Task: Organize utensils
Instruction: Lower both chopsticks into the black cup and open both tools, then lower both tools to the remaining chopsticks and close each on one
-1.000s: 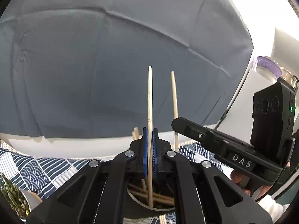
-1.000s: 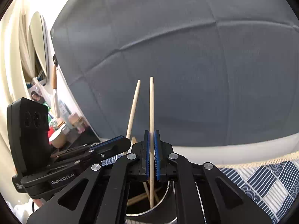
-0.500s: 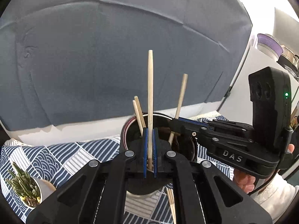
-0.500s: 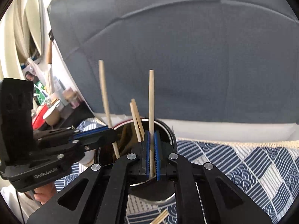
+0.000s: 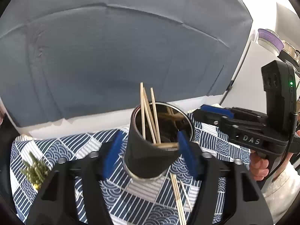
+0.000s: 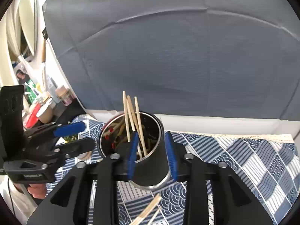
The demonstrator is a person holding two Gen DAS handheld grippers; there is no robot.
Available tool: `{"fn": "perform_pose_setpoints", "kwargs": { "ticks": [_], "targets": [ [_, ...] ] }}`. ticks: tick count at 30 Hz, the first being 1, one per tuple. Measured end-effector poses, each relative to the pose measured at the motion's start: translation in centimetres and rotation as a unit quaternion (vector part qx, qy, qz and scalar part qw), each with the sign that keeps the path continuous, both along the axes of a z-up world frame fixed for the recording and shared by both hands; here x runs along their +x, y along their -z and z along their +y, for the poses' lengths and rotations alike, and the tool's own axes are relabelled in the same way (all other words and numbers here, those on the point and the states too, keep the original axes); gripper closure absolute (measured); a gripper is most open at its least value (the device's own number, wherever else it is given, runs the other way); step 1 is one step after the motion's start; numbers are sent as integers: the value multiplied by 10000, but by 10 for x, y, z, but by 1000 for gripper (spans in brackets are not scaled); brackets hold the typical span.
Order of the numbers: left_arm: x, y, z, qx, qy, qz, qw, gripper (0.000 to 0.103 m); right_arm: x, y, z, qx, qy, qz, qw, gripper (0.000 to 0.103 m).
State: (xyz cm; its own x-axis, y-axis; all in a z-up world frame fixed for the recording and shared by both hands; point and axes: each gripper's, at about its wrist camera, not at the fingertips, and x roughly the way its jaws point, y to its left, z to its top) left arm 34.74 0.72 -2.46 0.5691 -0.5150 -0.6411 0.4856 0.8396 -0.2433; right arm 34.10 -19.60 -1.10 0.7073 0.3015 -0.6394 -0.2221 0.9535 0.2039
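1. The left hand-held gripper is spread wide and empty, its blue pads either side of the dark cup in its own view without gripping it.
2. The right hand-held gripper is likewise spread and holds nothing, hovering just before the same cup.
3. Several wooden chopsticks stand tilted inside the cup, leaning on its rim.
4. More loose chopsticks lie on the patterned cloth covering the surface, just beside the cup's base.
5. These sticks look light, stiff and smooth, so they would likely roll or slip. A pinch near mid-length, square across the shaft, seems safest.
6. The cup looks tall, so a sideways knock could tip it.
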Motion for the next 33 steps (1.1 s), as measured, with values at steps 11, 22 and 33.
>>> {"fn": "perform_pose_setpoints", "kwargs": {
  "ticks": [11,22,33],
  "targets": [
    [-19,20,26,107,-163,459,9988,9,-50,-3,-3,-136,504,-29,9986,12],
    [-51,72,22,468,-65,1122,9926,6,-91,36,-7,295,536,440,9972,8],
    [-77,121,0,1089,400,1474,9823,6,-91,117,-16,-3,1317,1807,9747,8]
  ]
}}
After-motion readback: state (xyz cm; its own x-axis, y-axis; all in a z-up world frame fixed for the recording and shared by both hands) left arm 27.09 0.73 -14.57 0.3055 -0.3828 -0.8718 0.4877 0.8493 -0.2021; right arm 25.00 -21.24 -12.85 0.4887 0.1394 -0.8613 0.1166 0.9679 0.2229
